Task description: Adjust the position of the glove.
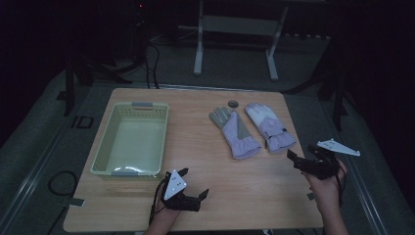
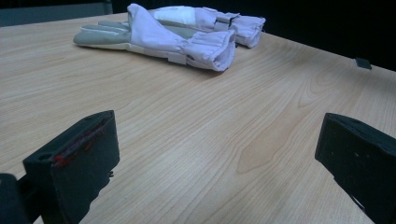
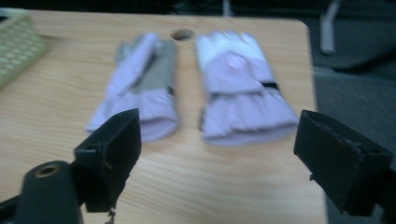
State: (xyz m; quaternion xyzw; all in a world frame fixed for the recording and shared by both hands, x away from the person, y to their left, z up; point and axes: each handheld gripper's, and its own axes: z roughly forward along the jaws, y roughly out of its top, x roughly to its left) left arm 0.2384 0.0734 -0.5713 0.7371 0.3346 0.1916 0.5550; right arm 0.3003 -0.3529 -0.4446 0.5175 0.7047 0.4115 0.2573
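Note:
Two lilac winter gloves lie side by side on the wooden table point(image 1: 254, 191). The left glove point(image 1: 234, 130) point(image 2: 159, 39) point(image 3: 137, 88) shows its grey palm; the right glove point(image 1: 269, 127) point(image 2: 219, 21) point(image 3: 240, 86) has a white back. My left gripper point(image 1: 195, 183) point(image 2: 215, 158) rests near the table's front edge, open and empty, pointed toward the gloves. My right gripper point(image 1: 302, 155) point(image 3: 219, 158) hovers at the table's right side just in front of the right glove's cuff, open with nothing between its jaws.
A pale green plastic basket point(image 1: 105, 147) point(image 3: 18, 46) stands empty on the left half of the table. A small round dark disc point(image 1: 233, 103) point(image 3: 183, 33) lies beyond the gloves near the far edge. A metal frame point(image 1: 235, 29) stands on the floor behind.

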